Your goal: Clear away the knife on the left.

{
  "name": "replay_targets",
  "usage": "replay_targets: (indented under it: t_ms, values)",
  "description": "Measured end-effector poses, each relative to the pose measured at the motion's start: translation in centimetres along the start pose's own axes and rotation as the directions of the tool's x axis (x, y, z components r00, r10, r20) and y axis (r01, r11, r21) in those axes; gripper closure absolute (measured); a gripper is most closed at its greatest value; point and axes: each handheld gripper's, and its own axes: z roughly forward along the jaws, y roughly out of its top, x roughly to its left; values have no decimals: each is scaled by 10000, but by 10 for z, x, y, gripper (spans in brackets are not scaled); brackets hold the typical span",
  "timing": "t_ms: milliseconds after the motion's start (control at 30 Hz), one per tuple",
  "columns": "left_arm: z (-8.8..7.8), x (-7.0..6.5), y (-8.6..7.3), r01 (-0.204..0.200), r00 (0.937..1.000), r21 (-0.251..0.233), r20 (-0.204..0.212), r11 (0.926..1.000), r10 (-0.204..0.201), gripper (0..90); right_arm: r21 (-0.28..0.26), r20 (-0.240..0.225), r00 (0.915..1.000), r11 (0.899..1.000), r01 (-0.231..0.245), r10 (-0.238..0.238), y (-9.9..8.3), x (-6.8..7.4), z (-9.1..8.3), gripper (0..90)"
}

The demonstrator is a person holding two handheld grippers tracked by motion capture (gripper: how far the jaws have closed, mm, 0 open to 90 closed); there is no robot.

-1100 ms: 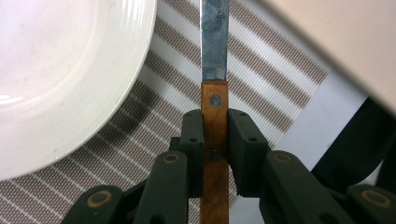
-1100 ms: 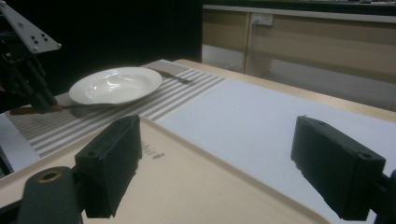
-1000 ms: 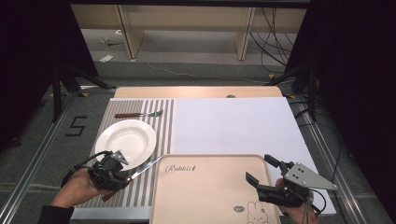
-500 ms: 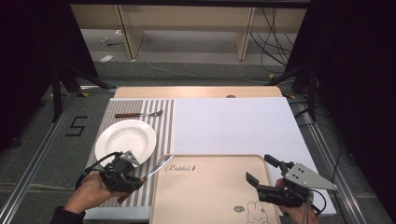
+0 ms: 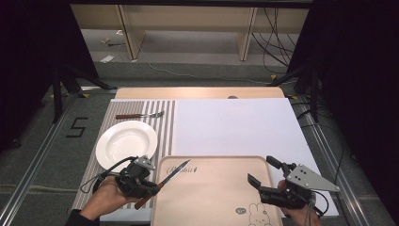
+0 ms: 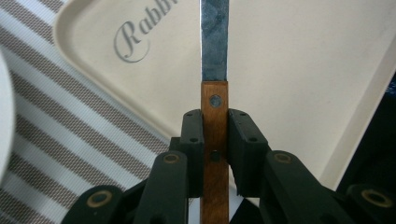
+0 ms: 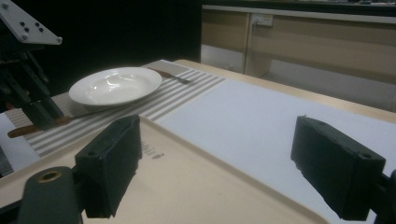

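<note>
1. Over the near left corner of the tray (image 5: 216, 197), my left gripper (image 5: 149, 188) is clamped on a knife (image 5: 164, 182), its two jaws pressed against either side of the brown wooden handle (image 6: 215, 140).
2. From above, the knife's long axis runs diagonally: the handle end sticks out toward me and to the left, over the striped placemat (image 5: 165, 127), while the blade (image 5: 178, 170) points away and to the right, its tip above the tray near the printed lettering (image 5: 181, 170).
3. Along my left gripper's own view, the blade (image 6: 215, 42) runs straight ahead from the jaws, over the tray's cream surface (image 6: 299, 70).
4. My right gripper (image 5: 267, 173) hangs over the tray's near right part with its jaws spread wide apart and nothing between them; my right hand (image 5: 301, 212) grips it from below.
5. A white plate (image 5: 126, 143) sits on the placemat just left of the tray, and a fork (image 5: 139, 115) with a brown handle lies beyond the plate, lengthwise across the stripes.
6. A white sheet (image 5: 235, 127) covers the table to the right of the placemat; the tray rests on its near part. A little rabbit drawing (image 5: 256, 212) marks the tray's near edge.
7. Beyond the table I see grey floor (image 5: 188, 70), wooden furniture legs (image 5: 127, 28), loose cables (image 5: 273, 23), and a "5" marked on the floor (image 5: 77, 127) to the left.
</note>
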Motion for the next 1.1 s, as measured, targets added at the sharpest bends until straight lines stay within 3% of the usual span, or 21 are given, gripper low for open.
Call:
replay_targets:
  t_ms: [200, 733, 1100]
  values:
    - [11, -12, 6, -330, 9992, 209, 247, 9992, 325, 768, 8, 10, 10000, 10000, 19, -19, 0, 0, 0, 173]
    - [37, -34, 17, -154, 9982, 861, 597, 9962, 103, 768, 4, 0, 10000, 10000, 54, -54, 0, 0, 0, 173]
    - [54, -44, 18, -261, 9966, 1339, 812, 9906, 153, 768, -1, -3, 10000, 10000, 28, -28, 0, 0, 0, 173]
